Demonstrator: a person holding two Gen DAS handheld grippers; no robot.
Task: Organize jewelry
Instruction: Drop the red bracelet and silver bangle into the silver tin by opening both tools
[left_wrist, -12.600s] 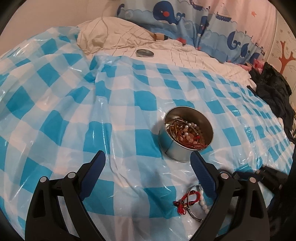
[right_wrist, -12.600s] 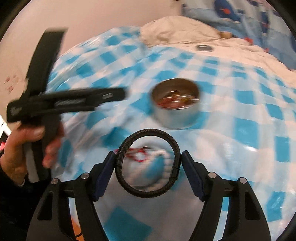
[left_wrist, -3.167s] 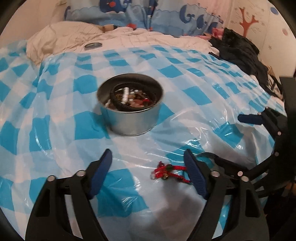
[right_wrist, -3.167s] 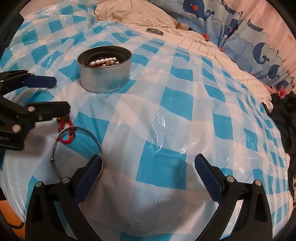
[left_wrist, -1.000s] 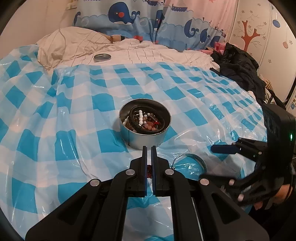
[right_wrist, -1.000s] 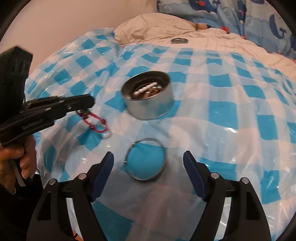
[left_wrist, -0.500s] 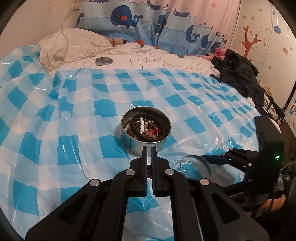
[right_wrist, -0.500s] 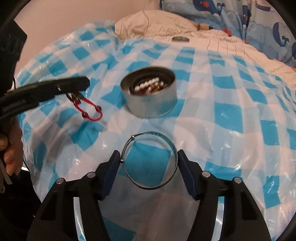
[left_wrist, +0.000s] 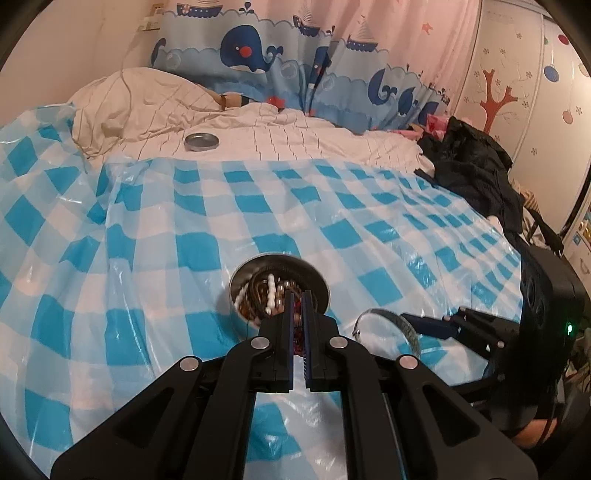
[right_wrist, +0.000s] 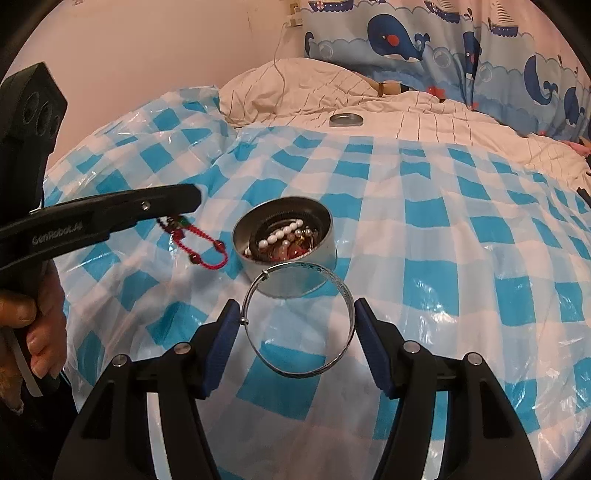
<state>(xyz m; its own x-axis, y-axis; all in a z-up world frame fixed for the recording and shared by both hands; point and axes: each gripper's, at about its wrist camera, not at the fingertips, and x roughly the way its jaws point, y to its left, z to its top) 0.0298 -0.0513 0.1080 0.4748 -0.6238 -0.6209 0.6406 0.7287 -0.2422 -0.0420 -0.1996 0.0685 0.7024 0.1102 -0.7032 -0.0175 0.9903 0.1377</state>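
Both grippers grip: left gripper (right_wrist: 184, 206) red bracelet (right_wrist: 199, 245), right gripper (right_wrist: 297, 332) silver bangle (right_wrist: 299, 319).

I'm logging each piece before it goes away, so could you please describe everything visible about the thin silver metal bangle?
The thin silver metal bangle is a narrow, shiny, near-circular hoop with a faintly patterned outer band and a small knot-like joint at its upper left. It is lifted clear of the blue-checked plastic sheet, tilted, and gripped across its width by the right gripper, whose blue pads press its sides after just closing. It hangs just before the round metal tin.
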